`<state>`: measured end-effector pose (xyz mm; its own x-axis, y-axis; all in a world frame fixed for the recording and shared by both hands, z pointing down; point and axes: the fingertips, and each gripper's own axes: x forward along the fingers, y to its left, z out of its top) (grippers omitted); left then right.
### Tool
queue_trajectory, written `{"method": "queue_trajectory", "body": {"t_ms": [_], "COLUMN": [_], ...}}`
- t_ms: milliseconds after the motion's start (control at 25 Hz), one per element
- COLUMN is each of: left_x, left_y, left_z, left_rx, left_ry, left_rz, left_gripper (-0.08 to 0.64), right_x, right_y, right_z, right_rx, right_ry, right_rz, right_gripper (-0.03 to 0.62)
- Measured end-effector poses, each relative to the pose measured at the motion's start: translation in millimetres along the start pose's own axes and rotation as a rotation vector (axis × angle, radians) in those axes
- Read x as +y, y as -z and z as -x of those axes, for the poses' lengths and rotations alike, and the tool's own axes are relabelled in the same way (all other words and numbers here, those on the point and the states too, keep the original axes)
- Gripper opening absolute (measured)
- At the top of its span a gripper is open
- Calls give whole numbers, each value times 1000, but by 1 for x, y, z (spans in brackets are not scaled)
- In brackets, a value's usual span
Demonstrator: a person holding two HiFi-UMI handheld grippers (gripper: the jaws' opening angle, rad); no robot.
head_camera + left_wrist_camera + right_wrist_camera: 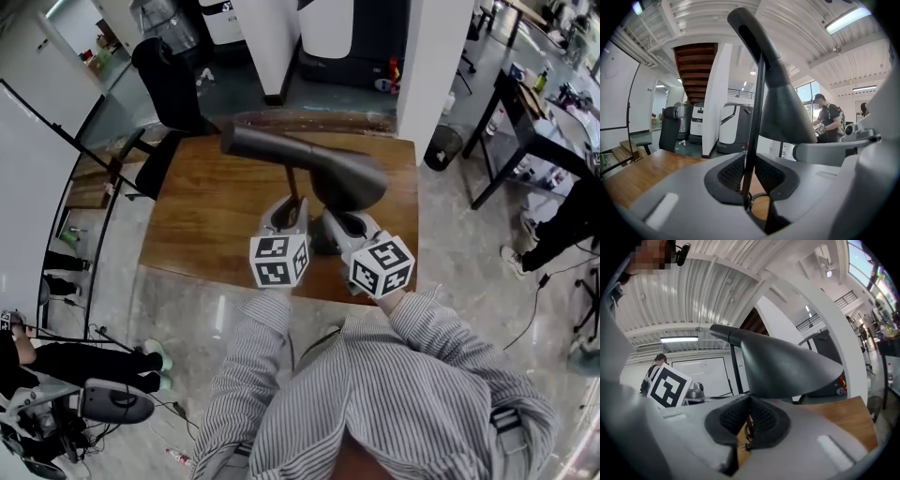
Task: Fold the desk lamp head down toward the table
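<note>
A dark grey desk lamp stands on the wooden table (197, 216). Its cone-shaped head (347, 173) has a long bar running left, and a thin stem (292, 183) rises under it. My left gripper (289, 214) is shut on that stem (757, 103), which runs up between the pads to the head (785, 112). My right gripper (342, 225) sits just right of it, under the shade. In the right gripper view the jaws (750, 416) are shut, and the shade's lower edge (783, 366) meets the top of the pads. Whether the edge is pinched is unclear. A thin cord with a plug (747, 445) lies beyond the jaws.
A black office chair (173, 89) stands at the table's far left corner. A white pillar (431, 56) and a dark bin (442, 145) are beyond the far right corner. A black side table (525, 122) and a person (572, 220) are at the right.
</note>
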<state>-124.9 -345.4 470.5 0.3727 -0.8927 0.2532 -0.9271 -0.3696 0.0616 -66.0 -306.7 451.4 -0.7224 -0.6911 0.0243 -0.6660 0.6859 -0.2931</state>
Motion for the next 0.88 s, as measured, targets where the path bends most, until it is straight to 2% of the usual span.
{"method": "queue_trajectory", "body": {"t_ms": [400,680,880], "left_x": [7,9,8], "left_y": [0,-2,10], "left_z": [-1,7,24], "left_rx": [2,-20,-28], "left_ry": [-8,-47,-67], "left_rz": [5,26,43], "left_gripper": [61,63,63], "right_x": [8,9,8], "right_y": [4,8,22], "right_z": [-11,-12,-3], "right_rx": [17,68,106], "right_ry": [-32,-38,-34], "right_rz": [-28,78,129], "right_gripper": [0,0,0]}}
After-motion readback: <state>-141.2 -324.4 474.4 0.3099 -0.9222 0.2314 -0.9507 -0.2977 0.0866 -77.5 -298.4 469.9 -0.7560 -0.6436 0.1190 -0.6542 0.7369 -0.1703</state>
